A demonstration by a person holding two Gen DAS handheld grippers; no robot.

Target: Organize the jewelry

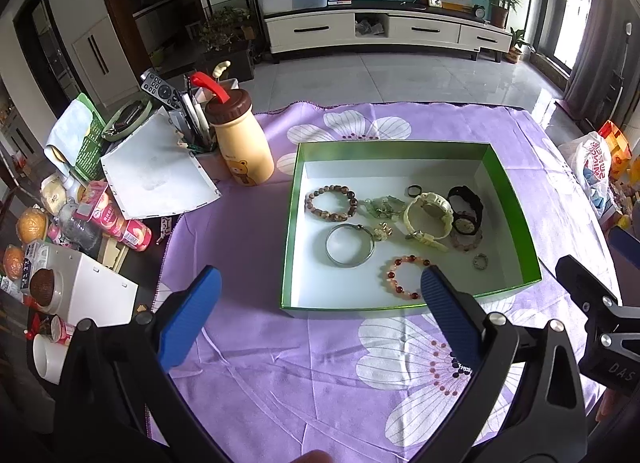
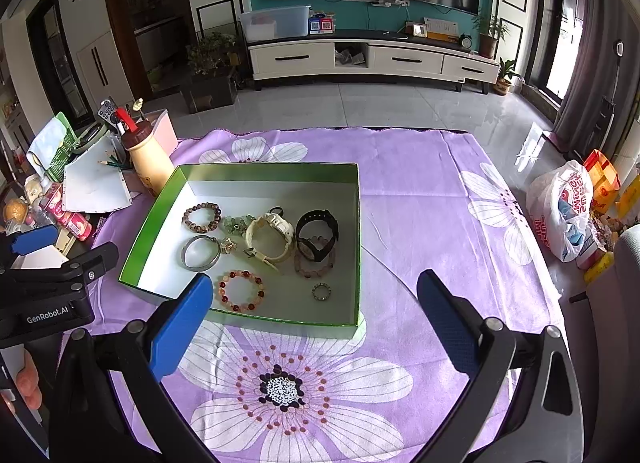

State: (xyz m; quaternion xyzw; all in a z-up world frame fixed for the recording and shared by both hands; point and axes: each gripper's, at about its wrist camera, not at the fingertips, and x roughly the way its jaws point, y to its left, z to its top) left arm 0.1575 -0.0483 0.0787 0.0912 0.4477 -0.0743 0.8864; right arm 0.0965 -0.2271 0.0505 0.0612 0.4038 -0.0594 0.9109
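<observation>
Green box [image 2: 256,173] on the tabletop holds the jewelry. Both tools, left [image 1: 320,287] and right [image 2: 316,295], gape wide and empty. Red bead bracelet [image 2: 241,291], near side: light, elastic, slippery; best pinched across its band.

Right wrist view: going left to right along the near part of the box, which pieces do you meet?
Silver bangle → red bead bracelet → small ring, all lying in the green box.
</observation>
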